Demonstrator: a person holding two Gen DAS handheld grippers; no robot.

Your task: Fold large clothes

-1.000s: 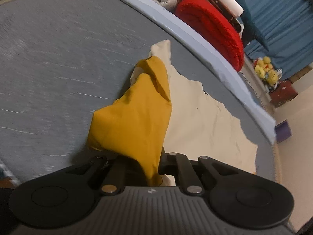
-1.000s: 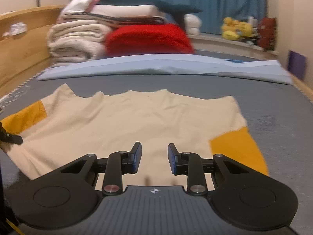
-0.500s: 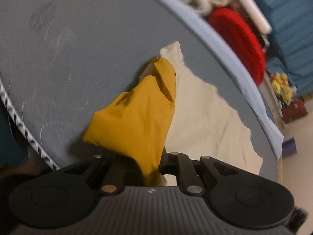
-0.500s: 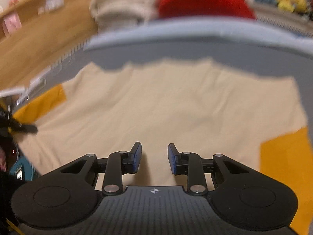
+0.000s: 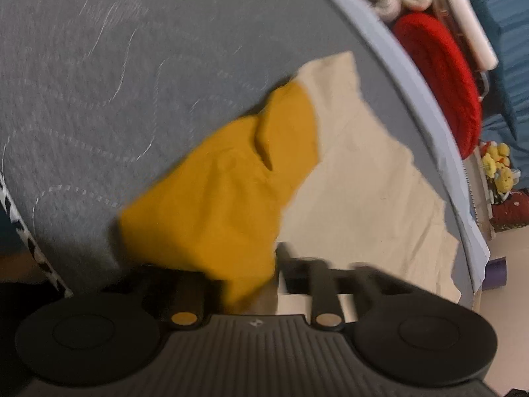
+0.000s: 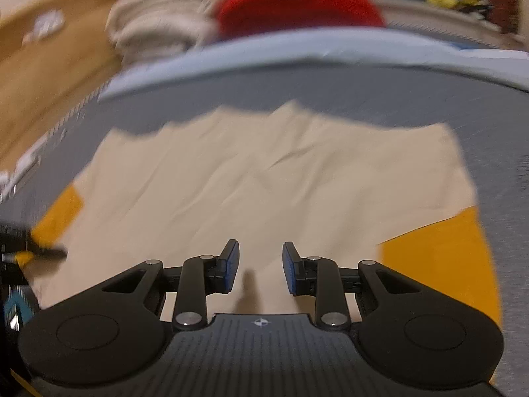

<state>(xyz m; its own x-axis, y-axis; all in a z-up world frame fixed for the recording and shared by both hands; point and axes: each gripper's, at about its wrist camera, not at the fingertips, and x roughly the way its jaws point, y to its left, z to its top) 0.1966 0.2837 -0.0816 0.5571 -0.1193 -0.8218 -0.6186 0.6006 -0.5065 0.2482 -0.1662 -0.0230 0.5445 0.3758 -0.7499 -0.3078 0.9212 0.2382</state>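
On the bed (image 6: pixel 363 99), cream shirt (image 6: pixel 264 172), mustard sleeve (image 5: pixel 231 192) bunched in left tongs (image 5: pixel 251 284).

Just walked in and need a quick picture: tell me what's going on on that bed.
A person with two handheld grippers is folding a cream garment with mustard-yellow sleeves, spread on a grey mattress. The left gripper has its jaws shut on the yellow sleeve, lifting it off the bed. The right gripper hovers over the garment's near edge, jaws open, holding nothing.
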